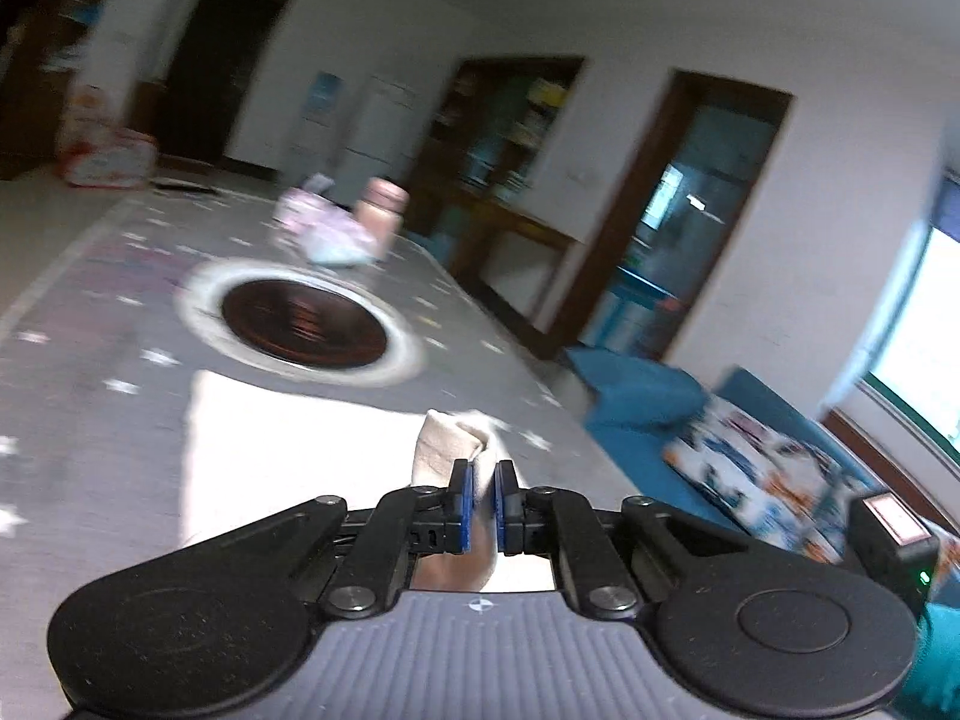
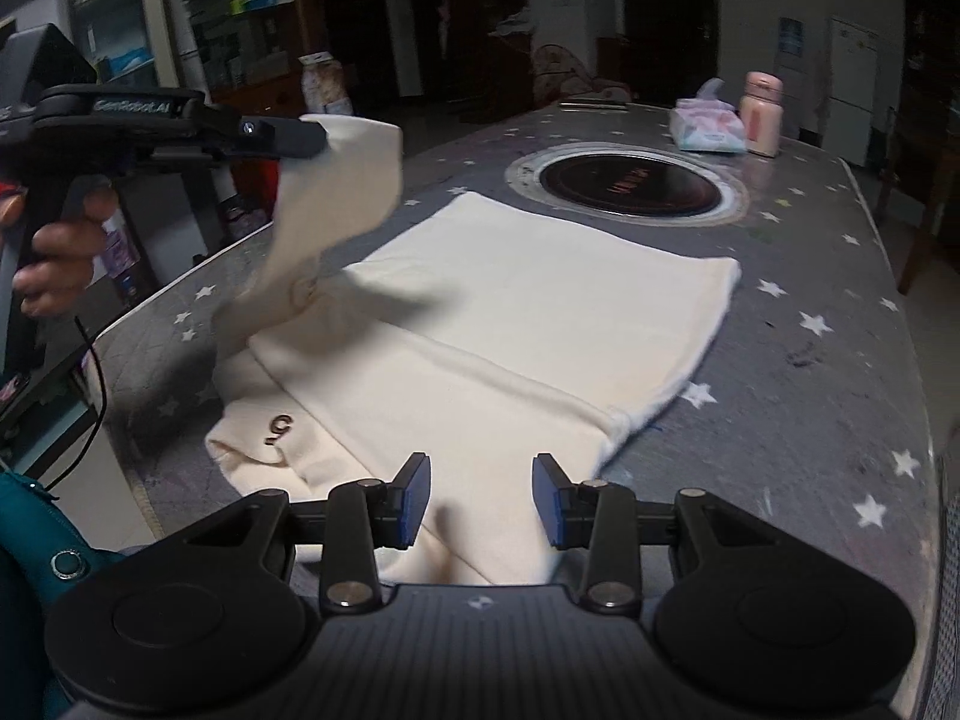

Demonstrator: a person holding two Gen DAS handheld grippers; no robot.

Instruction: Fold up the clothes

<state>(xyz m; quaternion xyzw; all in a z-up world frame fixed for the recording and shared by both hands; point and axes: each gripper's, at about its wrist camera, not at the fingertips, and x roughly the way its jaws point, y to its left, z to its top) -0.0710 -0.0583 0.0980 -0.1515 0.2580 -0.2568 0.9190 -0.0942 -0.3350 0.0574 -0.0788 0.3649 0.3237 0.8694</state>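
A cream garment (image 2: 492,330) lies partly folded on the grey star-patterned table (image 2: 840,360). Its left sleeve (image 2: 336,198) is lifted into the air, pinched at its end by my left gripper (image 2: 318,138), which a hand (image 2: 54,258) holds at the left. In the left wrist view the left gripper (image 1: 485,495) is shut on the cream sleeve (image 1: 447,447), cloth bunching out past the blue pads. My right gripper (image 2: 480,498) hovers open just above the garment's near edge, nothing between its fingers.
A round black cooktop (image 2: 624,183) is set into the table beyond the garment. A tissue pack (image 2: 708,129) and a pink bottle (image 2: 761,114) stand at the far end. A blue sofa with a patterned cushion (image 1: 756,468) is right of the table.
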